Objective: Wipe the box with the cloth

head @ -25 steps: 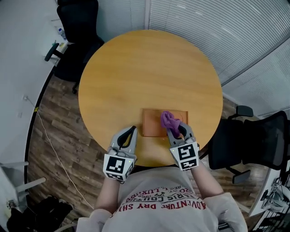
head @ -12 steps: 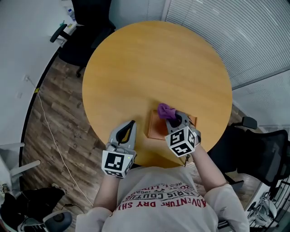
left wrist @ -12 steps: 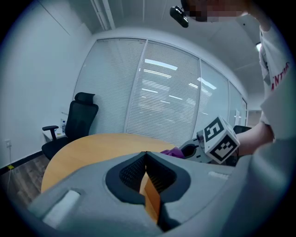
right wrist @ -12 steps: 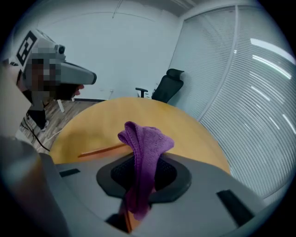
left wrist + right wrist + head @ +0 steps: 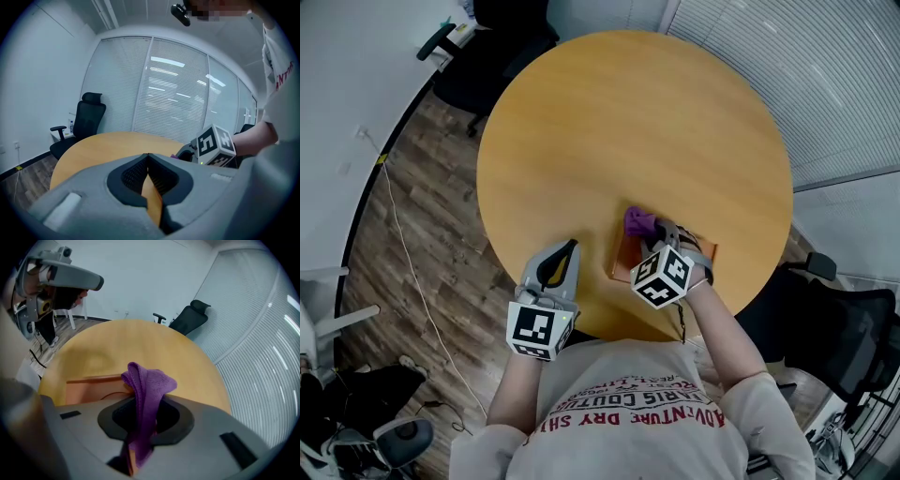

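A flat orange-brown box [image 5: 626, 260] lies near the front edge of the round wooden table [image 5: 628, 141]; it shows low in the right gripper view as the box [image 5: 89, 387]. My right gripper [image 5: 661, 234] hovers over the box, shut on a purple cloth [image 5: 639, 222] that bunches out past the jaws, the same cloth [image 5: 146, 394] in the right gripper view. Most of the box is hidden under this gripper. My left gripper [image 5: 561, 258] rests at the table's front-left edge, left of the box, jaws shut with nothing between them [image 5: 149, 176].
Black office chairs stand at the far left [image 5: 502, 37] and at the right [image 5: 834, 328]. Window blinds [image 5: 825, 66] line the far right wall. Wood floor [image 5: 412, 216] with a cable lies left of the table.
My right gripper with the cloth has swung left across the box and turned, its marker cube now tilted. The head view shifted, the table sliding right. The left gripper stayed in place.
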`<state>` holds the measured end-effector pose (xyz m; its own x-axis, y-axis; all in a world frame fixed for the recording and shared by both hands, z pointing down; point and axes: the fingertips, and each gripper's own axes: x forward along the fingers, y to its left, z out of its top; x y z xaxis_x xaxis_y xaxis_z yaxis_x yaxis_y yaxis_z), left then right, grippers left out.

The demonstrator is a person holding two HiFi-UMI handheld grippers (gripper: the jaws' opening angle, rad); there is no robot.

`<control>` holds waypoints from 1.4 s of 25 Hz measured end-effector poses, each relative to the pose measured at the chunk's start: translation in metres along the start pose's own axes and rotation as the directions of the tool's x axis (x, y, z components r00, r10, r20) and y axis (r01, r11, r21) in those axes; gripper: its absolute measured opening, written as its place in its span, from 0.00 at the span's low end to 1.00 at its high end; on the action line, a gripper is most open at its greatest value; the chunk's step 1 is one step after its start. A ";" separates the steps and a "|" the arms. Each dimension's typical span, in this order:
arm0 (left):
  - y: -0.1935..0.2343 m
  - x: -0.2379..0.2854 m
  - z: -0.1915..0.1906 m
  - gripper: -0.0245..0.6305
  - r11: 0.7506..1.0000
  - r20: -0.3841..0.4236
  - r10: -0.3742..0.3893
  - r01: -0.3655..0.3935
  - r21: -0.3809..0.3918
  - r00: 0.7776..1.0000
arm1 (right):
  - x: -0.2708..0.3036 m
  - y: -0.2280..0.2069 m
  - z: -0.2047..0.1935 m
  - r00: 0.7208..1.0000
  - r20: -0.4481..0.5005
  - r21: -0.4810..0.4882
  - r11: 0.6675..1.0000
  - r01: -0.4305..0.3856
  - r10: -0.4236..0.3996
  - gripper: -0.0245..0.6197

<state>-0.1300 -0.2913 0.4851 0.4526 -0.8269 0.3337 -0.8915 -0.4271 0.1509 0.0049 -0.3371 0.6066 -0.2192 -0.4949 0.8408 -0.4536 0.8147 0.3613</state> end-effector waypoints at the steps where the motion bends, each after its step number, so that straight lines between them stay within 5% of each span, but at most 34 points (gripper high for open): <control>1: 0.000 -0.001 0.001 0.05 1.000 0.001 0.000 0.000 -0.002 1.000 | 0.002 0.001 0.001 1.000 -0.010 -0.026 1.000 0.006 -0.007 0.16; 7: -0.004 -0.002 0.002 0.05 1.000 0.004 -0.016 0.016 -0.004 1.000 | 0.005 0.008 0.000 0.994 -0.060 -0.219 0.973 0.078 -0.093 0.17; 14: -0.005 -0.008 0.001 0.05 1.000 0.005 -0.019 0.019 -0.005 1.000 | 0.003 0.023 0.000 0.992 -0.057 -0.308 0.947 0.089 -0.112 0.16; 35: -0.020 -0.045 -0.014 0.05 0.998 0.002 -0.055 0.055 -0.007 0.998 | -0.019 0.073 -0.010 0.994 -0.110 -0.259 0.966 -0.021 -0.008 0.15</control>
<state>-0.1323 -0.2406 0.4800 0.5008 -0.8029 0.3233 -0.8655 -0.4692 0.1755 -0.0151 -0.2649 0.6208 -0.1195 -0.4655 0.8769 -0.2102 0.8751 0.4359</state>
